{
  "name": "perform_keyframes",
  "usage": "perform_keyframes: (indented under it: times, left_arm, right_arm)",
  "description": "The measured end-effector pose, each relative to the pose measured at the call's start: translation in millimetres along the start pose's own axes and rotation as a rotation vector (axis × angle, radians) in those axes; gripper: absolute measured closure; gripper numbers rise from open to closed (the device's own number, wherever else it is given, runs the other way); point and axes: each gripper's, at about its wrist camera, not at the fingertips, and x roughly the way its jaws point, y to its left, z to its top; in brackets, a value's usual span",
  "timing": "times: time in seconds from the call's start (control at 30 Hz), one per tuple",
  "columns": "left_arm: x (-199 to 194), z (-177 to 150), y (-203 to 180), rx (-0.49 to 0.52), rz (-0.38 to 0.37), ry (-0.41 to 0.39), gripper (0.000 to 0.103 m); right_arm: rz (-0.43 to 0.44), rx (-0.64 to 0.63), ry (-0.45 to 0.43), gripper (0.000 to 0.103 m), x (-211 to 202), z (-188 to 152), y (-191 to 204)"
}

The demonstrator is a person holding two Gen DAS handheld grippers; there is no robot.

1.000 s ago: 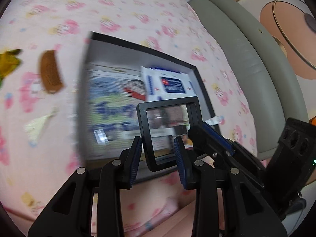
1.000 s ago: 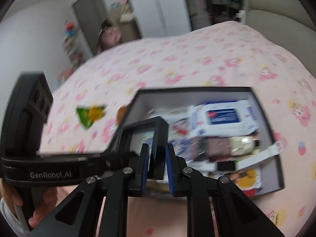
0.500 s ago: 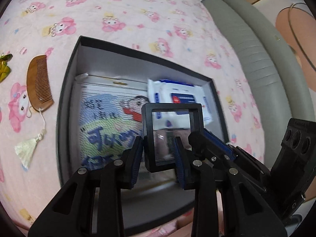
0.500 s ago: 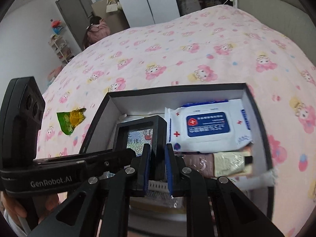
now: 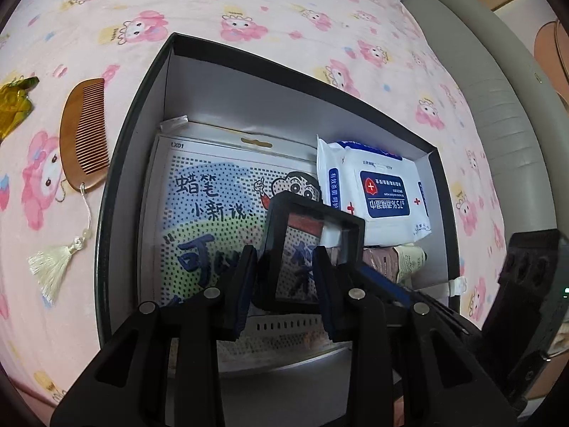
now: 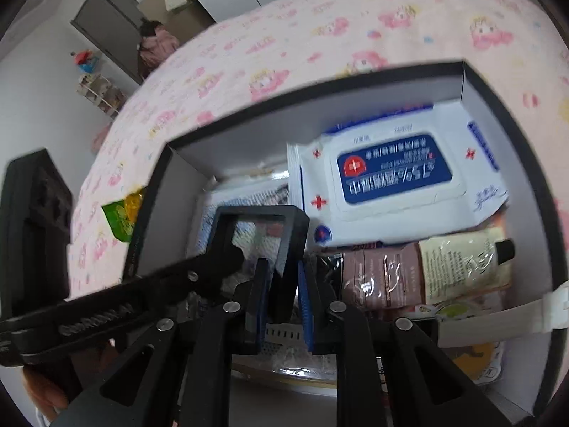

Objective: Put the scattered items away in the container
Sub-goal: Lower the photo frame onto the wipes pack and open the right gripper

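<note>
Frame (image 5: 313, 249), a small black square one with a clear middle, is the thing in hand; it hangs low over the open box (image 5: 117, 192), above the printed card pack (image 5: 209, 206) that lies flat on the box floor. Both grippers hold it together. The left gripper (image 5: 284, 277) has its pads on the two side edges of the frame, so its jaws stand fairly wide but are pinching. The right gripper (image 6: 281, 291) pinches one thin edge of the frame between jaws that are nearly together (this view is blurred, but the edge plainly sits between the blue pads).

Just beside the frame, toward the far right corner of the box, lies the wipes pack (image 5: 373, 192), and below it a tube (image 6: 426, 270) in shiny wrap. Outside the box, on the pink bedsheet (image 5: 249, 7), a wooden comb (image 5: 85, 131) with a tassel and a green-yellow wrapper (image 5: 14, 103) are not yet tidied.

I judge the step to be the placing of the frame into the box. The next move calls for lowering it flat onto the card pack, clear of the wipes pack, and then both grippers should let go at about the same time, so it does not tip. After that, the comb looks like the nearest item to fetch.
</note>
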Motion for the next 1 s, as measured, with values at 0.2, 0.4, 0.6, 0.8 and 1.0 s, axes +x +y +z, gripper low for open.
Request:
perform_keyframes:
  times: [0.2,0.4,0.6,0.8,1.0]
  left_arm:
    - [-17,-7,6,-0.001,-0.074,-0.002,0.071]
    - [-26,-19,2,0.063,-0.049,0.058,0.071]
    - [-10,-29,-9,0.128,-0.026,0.167,0.071]
    - [5,-33,-17,0.178,0.006,0.198,0.071]
    - [2,-18,-10,0.148,0.013,0.154,0.071]
  right_arm:
    - [-0.036,0.053,-0.069,0.089,-25,-5,-5]
    - [-0.128,0.021,-0.094,0.089,-41,-16,-6]
    - [-0.179,0.062,-0.108,0.089,-52,-18,-20]
    - [-0.153,0.036,-0.027,0.089,-35,-20,-20]
    - [-0.146,-0.045,0.000,0.088,-31,-21,-7]
